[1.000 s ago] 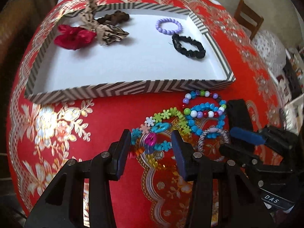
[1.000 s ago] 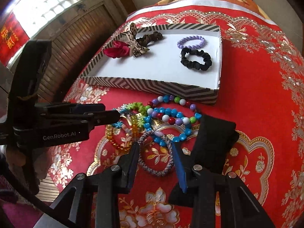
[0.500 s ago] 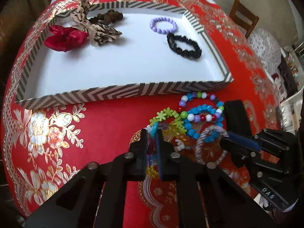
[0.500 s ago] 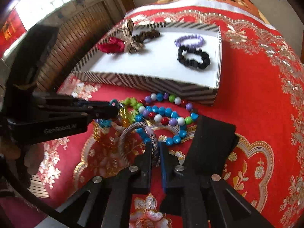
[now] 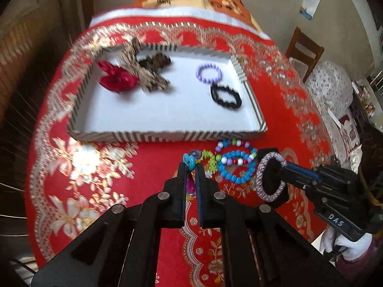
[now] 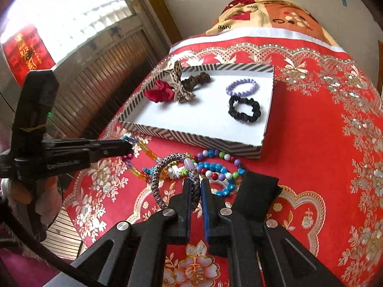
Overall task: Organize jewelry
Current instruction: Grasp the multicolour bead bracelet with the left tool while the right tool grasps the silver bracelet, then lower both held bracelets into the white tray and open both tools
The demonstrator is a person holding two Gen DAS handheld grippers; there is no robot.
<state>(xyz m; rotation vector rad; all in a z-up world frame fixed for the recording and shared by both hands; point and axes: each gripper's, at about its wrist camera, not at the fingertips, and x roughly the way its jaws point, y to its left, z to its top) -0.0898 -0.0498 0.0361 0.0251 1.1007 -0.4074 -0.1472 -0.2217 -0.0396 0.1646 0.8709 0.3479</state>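
Both grippers now have a bracelet each, where a second ago their jaws stood open over the pile on the red and gold floral tablecloth (image 6: 311, 143). The left gripper (image 5: 190, 167) has closed its jaws on the multicoloured plastic charm bracelet (image 5: 190, 161), whose turquoise link pokes up between the tips while an amber-beaded stretch trails down toward the tabletop in the right wrist view. The right gripper (image 6: 196, 184) has its jaws clamped on the grey and purple braided cord bracelet (image 6: 159, 179), which hangs as an open loop to one side of them. Both pieces have come up off the cloth (the cord bracelet clearly so; part of the charm bracelet may still drag).

Left behind near the striped rim are the blue beaded bracelet (image 5: 235, 167) and the mixed-colour round-bead bracelet (image 5: 233, 143). The shallow white box with a black-and-white striped rim (image 5: 167, 136) already holds the lilac bead bracelet (image 5: 207, 72), the black scrunchie (image 5: 225, 96) and some fabric hair ties.

So the pick seems done on both sides, and the carry into the box is probably next.
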